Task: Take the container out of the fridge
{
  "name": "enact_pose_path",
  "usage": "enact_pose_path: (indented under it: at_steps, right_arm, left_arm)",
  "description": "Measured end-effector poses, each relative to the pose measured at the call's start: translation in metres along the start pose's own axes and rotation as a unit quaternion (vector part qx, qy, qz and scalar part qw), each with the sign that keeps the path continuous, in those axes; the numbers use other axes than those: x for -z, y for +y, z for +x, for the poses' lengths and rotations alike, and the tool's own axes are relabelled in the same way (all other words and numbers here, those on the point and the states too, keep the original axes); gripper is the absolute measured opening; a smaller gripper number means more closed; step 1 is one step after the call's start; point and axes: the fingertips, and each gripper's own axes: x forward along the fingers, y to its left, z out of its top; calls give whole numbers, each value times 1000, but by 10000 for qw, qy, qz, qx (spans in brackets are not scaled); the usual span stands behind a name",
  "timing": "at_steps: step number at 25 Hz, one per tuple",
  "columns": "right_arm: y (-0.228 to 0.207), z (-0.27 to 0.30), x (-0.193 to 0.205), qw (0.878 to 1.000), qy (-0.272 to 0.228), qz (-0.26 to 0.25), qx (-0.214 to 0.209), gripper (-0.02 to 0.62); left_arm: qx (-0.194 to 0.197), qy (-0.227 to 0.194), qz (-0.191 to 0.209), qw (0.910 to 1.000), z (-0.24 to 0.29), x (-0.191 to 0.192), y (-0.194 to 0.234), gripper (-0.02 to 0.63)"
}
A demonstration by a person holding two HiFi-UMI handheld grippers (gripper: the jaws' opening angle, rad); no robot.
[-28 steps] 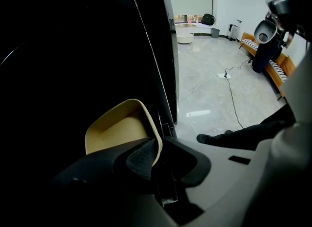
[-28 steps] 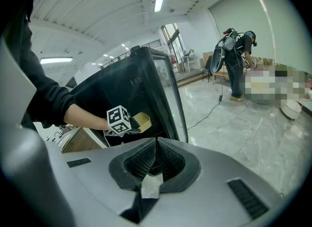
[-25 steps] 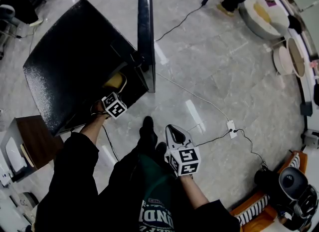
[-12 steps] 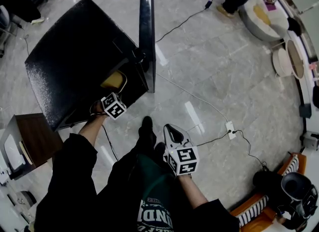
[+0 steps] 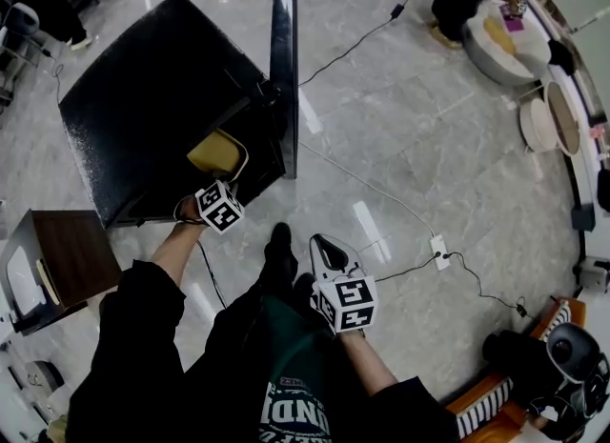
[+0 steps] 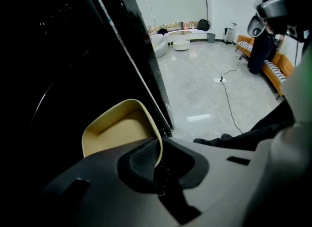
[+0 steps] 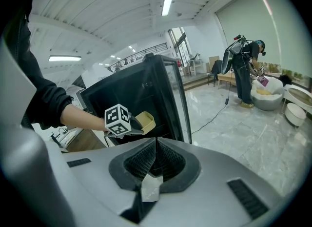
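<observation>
Presently we list one yellow container (image 6: 117, 126), open-topped with rounded corners, sitting at the mouth of the black fridge (image 5: 152, 98), just beside the inner edge of the open door (image 5: 283, 60); whether it is wholly clear of the opening we cannot tell. One left gripper (image 6: 158, 157), pointing steeply down at the fridge's front, with our bare forearm behind it. Its jaws have just been closing and are now pinched on the container's near wall, the thin rim standing between the pads. One right gripper (image 7: 155, 149), held over our dark-trousered leg and well apart from the fridge, its jaws pressed flat together and gripping no object, with a scrap of white tape (image 7: 150, 188) just below where they meet. One fridge as above, low and glossy, its door swung wide and seen edge-on from the head view. One floor (image 5: 429, 146) of pale grey polished stone. One white cable (image 5: 367, 184) running from the fridge's side across the floor to a white power strip (image 5: 441, 241), with a dark lead going on from there. One wooden side table (image 5: 71, 255), to the left of the fridge in the head view. One orange sofa (image 6: 273, 70) along the far wall. One other person (image 7: 241, 70) in dark clothes, standing across the room and bending over a white round seat (image 7: 265, 96).
</observation>
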Motion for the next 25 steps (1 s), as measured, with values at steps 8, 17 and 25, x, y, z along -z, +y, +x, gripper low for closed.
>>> enact_pose_path:
  at_steps: [8,17,25]
  right_arm:
    - [20,-20,10,9997,-98,-156,-129,35]
    - [32,-50,17,9989,-241,-364,-170,35]
    - [43,-70,26,9981,-323,-483,-222,35]
  left_arm:
    - [-34,-200,138,9997,-35,-7,-29,32]
    - [-13,-521,335,9981,-84,-23,-69,31]
    - [254,-459,498,9974,-117,-22,-108,31]
